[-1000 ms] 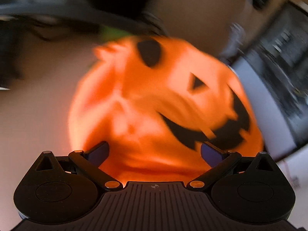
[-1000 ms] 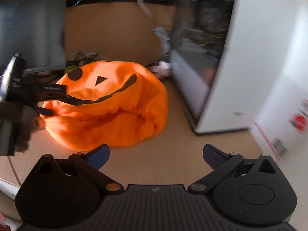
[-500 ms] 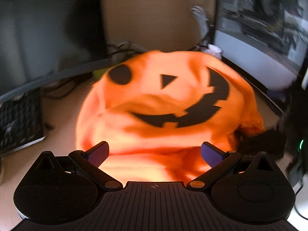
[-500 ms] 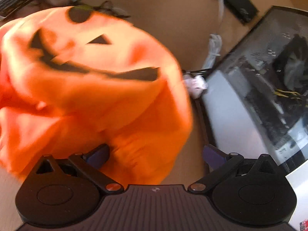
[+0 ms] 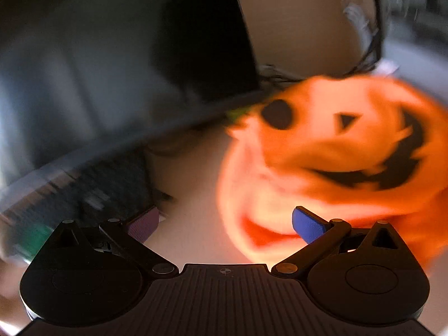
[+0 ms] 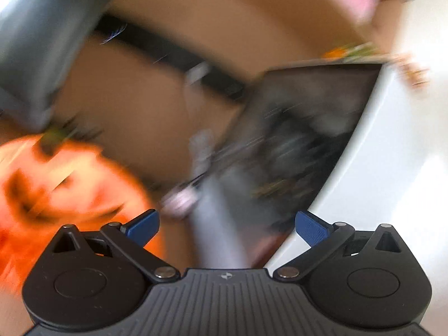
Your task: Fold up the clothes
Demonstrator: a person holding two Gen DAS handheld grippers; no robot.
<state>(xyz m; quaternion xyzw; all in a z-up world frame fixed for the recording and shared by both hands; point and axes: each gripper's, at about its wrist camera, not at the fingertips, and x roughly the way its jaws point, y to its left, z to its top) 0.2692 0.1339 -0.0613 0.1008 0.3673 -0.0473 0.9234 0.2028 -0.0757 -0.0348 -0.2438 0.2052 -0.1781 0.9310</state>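
Both grippers spread wide, gripping nothing: left gripper, right gripper. Orange pumpkin costume lying bunched on the desk, right of the keyboard, left of the computer case. Heavy blur everywhere.

No text, label, brand or number is showing legibly in either view; both are smearing with motion blur. The only sign-like mark is a small round crosshair emblem sitting on the ribbed black body of the left gripper, and the same emblem is appearing on the right gripper, with no lettering beside it.
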